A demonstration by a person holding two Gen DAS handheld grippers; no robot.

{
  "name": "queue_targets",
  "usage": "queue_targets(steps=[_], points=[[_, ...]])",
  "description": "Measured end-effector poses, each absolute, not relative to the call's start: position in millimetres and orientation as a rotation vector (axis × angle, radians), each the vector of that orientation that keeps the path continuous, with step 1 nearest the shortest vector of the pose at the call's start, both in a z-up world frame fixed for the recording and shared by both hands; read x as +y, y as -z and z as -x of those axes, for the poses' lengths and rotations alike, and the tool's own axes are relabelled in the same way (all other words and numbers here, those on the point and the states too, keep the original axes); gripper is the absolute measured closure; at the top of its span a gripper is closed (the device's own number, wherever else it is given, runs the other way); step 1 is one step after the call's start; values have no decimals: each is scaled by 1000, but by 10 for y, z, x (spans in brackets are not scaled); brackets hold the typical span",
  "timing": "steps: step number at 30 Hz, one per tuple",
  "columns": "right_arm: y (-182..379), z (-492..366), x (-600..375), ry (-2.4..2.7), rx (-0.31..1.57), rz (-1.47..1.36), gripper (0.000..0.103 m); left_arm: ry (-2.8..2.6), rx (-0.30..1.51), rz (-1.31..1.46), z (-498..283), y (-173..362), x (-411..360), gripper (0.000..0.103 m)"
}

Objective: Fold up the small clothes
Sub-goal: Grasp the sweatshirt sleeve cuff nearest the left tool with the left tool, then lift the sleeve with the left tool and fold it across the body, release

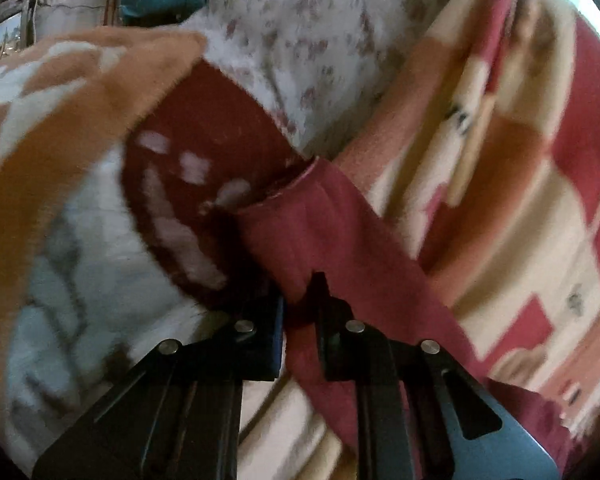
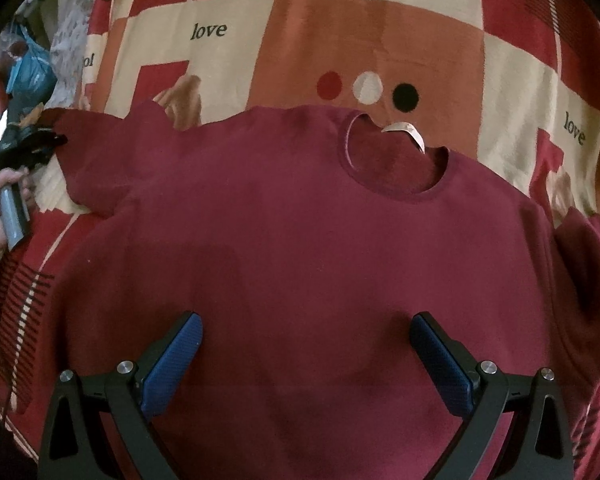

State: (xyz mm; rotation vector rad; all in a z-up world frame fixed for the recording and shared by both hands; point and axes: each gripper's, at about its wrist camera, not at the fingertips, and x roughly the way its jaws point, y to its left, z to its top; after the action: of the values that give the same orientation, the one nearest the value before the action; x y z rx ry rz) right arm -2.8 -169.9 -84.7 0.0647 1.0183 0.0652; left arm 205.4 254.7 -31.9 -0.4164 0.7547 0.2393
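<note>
The left gripper (image 1: 300, 320) has its black fingers clamped on the cuff end of the left sleeve (image 1: 324, 240) of the dark red long-sleeved knit sweater (image 2: 300, 248). The sweater lies front up on the red, cream and orange patchwork bedspread (image 2: 340, 40), its round neckline (image 2: 396, 160) away from the right gripper (image 2: 306, 356). That gripper hangs over the sweater's chest with its blue-padded fingers (image 2: 176, 360) wide apart, gripping nothing. The sleeve's long axis runs outward from the sweater's left shoulder, so the left gripper is likely placed to carry it inward across the body.

L tool (image 1: 300, 308) clamped, R tool (image 2: 306, 344) agape.
</note>
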Motion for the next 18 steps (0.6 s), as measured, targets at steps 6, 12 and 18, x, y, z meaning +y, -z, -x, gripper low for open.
queue_targets(steps=[6, 12, 18], points=[[771, 127, -1746, -79, 1010, -102, 0, -126, 696, 358, -1551, -209, 2302, 95], [640, 261, -1826, -79, 989, -123, 0, -26, 670, 280, -1178, -535, 1895, 98], [488, 382, -1995, -76, 972, -165, 0, 42, 679, 244, -1090, -611, 1561, 98]])
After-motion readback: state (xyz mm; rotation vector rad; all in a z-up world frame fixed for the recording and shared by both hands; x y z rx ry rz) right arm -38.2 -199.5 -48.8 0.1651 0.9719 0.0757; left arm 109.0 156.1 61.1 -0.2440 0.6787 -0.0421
